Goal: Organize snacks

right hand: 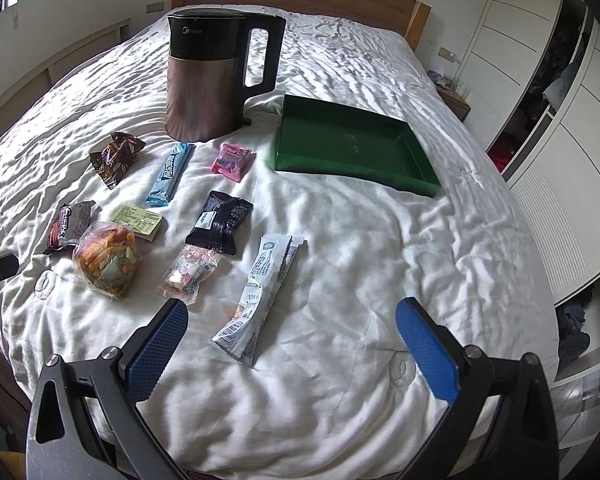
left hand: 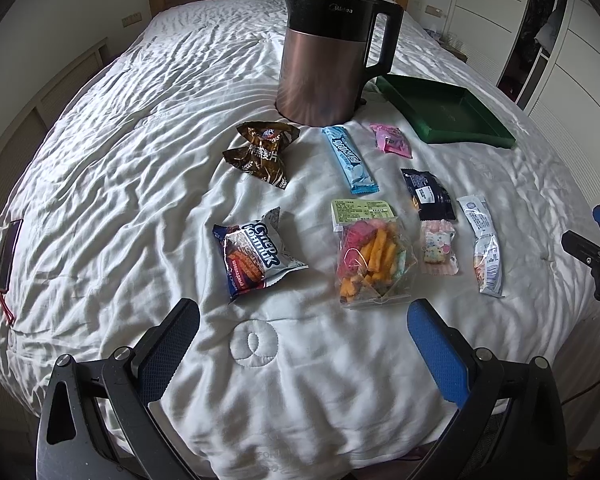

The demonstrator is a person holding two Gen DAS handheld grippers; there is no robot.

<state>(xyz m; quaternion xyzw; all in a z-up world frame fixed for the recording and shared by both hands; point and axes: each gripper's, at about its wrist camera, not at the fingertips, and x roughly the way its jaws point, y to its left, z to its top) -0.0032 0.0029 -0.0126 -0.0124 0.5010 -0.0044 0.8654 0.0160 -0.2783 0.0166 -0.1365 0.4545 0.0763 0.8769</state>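
Left gripper [left hand: 304, 328]: jaws spread wide, holding nothing, poised over the white bedspread [left hand: 100, 152] on the near side of the kettle [left hand: 324, 64]. Right gripper [right hand: 292, 328]: likewise spread and empty, its left finger just beside the white sachet [right hand: 260, 296]. Landmark: copper-and-black kettle, upright on the bed. Snacks, all lying loose on the bedspread nearer the grippers than the kettle: brown cereal packet [left hand: 262, 154] and light-blue bar [left hand: 350, 160], both close in front of the kettle; pink packet [left hand: 392, 140], in front of the kettle toward its handle side; dark navy packet [left hand: 430, 194], nearer than the pink one; blue-and-white wafer packet [left hand: 256, 256] and clear bag of coloured chips [left hand: 370, 256], well in front of the kettle; small clear candy bag [left hand: 440, 246], touching the navy packet's near end; white sachet, furthest from the kettle. Green open box [right hand: 352, 148]: just beside the kettle's handle side, no snacks in it. Phone [left hand: 8, 252]: well apart from the kettle, at the bed's left edge.
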